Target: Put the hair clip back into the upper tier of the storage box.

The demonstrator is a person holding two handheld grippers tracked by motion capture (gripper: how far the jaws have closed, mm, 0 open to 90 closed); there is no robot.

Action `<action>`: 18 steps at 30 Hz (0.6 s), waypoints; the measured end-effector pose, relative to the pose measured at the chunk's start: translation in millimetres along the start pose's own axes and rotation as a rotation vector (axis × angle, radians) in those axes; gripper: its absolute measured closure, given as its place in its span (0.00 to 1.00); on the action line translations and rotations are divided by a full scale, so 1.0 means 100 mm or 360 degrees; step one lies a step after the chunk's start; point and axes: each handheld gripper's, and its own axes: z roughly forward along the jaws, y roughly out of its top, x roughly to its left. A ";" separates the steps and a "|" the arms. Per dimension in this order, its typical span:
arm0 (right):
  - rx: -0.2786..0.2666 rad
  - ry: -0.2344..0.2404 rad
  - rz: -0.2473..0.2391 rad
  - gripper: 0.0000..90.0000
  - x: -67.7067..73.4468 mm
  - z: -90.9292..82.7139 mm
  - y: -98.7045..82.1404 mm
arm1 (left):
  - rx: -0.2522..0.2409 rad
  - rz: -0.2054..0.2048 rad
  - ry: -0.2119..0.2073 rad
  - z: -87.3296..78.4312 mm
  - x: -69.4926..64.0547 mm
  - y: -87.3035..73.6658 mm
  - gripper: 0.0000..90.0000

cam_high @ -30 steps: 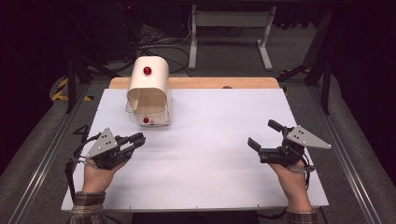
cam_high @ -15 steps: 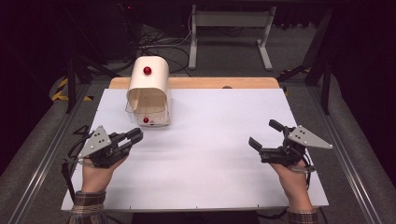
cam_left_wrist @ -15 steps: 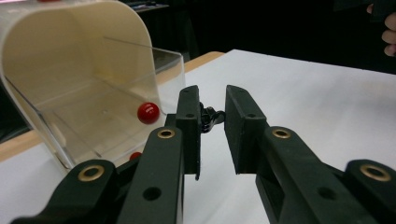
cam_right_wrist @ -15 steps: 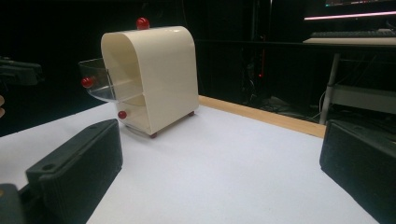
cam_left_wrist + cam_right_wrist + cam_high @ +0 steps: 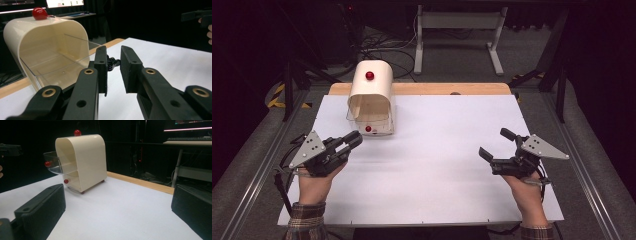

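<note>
A cream arched box (image 5: 371,100) with a red knob (image 5: 370,75) on top stands at the back left of the white table (image 5: 437,190). A clear drawer with a small red knob (image 5: 368,129) sits low in its open front. In the right gripper view the box (image 5: 85,157) shows an upper clear tray (image 5: 53,162) jutting out. My left gripper (image 5: 352,140) points at the box's front from just short of it. Its jaws stand a narrow gap apart, with nothing in the left gripper (image 5: 113,52). My right gripper (image 5: 495,142) rests at the right, open wide and holding nothing.
A wooden strip (image 5: 437,89) runs along the table's far edge, with a small dark fitting (image 5: 455,93) on it. Metal rails flank the table. A grey stand (image 5: 457,20) and cables lie on the floor behind. The white sheet between the hands is bare.
My left gripper has swung its tips a little up and toward the box. The right gripper has stayed put.
</note>
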 end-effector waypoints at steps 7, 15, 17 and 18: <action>0.0014 0.0011 -0.0010 0.00 0.00 0.01 0.00 | -0.0061 -0.0054 0.0036 -0.02 0.03 0.04 0.86; 0.0011 0.0007 -0.0005 0.00 0.00 0.00 0.00 | -0.0070 -0.0074 0.0090 0.00 0.06 0.09 0.86; 0.0011 0.0011 -0.0011 0.00 0.00 0.00 0.00 | -0.0074 -0.0081 0.0102 0.00 0.06 0.10 0.85; 0.0011 0.0012 -0.0011 0.00 0.00 0.01 0.00 | -0.0078 -0.0087 0.0102 0.00 0.07 0.10 0.86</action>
